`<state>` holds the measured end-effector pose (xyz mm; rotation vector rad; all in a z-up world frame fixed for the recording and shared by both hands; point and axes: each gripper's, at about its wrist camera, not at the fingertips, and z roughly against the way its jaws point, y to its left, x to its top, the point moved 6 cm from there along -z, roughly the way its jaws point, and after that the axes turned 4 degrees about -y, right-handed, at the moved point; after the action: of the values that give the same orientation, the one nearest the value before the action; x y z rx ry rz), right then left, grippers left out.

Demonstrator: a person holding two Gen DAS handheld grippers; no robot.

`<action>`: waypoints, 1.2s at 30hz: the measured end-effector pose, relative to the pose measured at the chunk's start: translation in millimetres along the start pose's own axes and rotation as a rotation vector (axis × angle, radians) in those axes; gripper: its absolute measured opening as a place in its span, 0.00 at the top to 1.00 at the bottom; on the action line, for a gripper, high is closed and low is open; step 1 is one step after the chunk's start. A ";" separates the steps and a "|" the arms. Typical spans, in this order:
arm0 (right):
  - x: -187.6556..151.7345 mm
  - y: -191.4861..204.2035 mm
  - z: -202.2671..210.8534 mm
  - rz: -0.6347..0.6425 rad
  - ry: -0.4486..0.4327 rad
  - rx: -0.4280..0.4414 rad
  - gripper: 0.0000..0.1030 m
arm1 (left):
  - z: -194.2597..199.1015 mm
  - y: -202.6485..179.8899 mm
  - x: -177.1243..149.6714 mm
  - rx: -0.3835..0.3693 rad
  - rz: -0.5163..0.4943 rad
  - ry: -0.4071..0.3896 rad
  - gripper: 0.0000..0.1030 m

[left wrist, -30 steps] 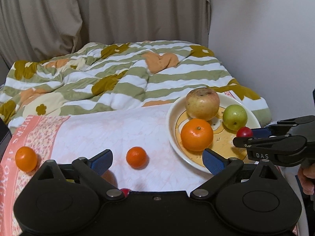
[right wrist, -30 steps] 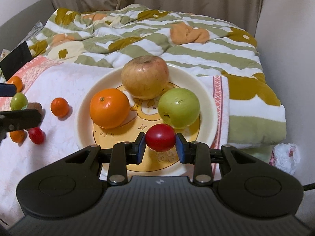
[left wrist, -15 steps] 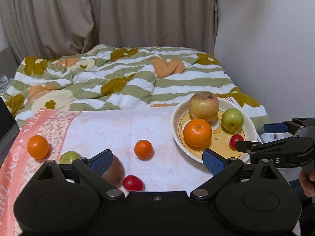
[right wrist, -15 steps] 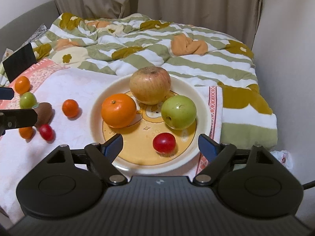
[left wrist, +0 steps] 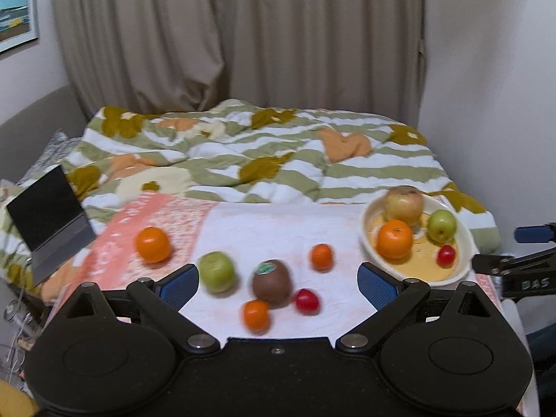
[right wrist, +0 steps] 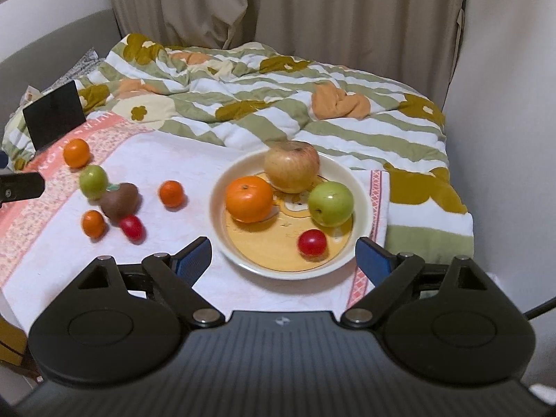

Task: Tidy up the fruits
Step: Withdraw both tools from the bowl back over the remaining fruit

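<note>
Right wrist view: right gripper [right wrist: 283, 255] jaws opening, empty, above plate [right wrist: 222, 191].

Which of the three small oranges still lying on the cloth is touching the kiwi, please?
The small orange nearest the camera, left of the red fruit; it rests against the kiwi, the other two lie apart.

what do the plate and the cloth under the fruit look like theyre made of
Plate: probably glazed ceramic, maybe melamine; glossy cream rim, printed yellow centre.
Cloth: soft matte woven fabric, likely a cotton towel; it lies slightly rumpled, with a patterned pink border.
</note>
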<state>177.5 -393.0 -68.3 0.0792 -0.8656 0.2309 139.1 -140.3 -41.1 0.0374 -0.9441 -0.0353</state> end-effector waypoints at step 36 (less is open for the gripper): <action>2.7 247.3 -33.1 -0.281 0.033 -0.160 0.00 | -85.8 219.8 0.5 -0.142 -0.128 0.014 0.03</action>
<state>146.2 -146.8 -93.8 0.0472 -0.8273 -0.0998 212.0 80.6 -80.6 -0.0329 -0.9218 -0.2199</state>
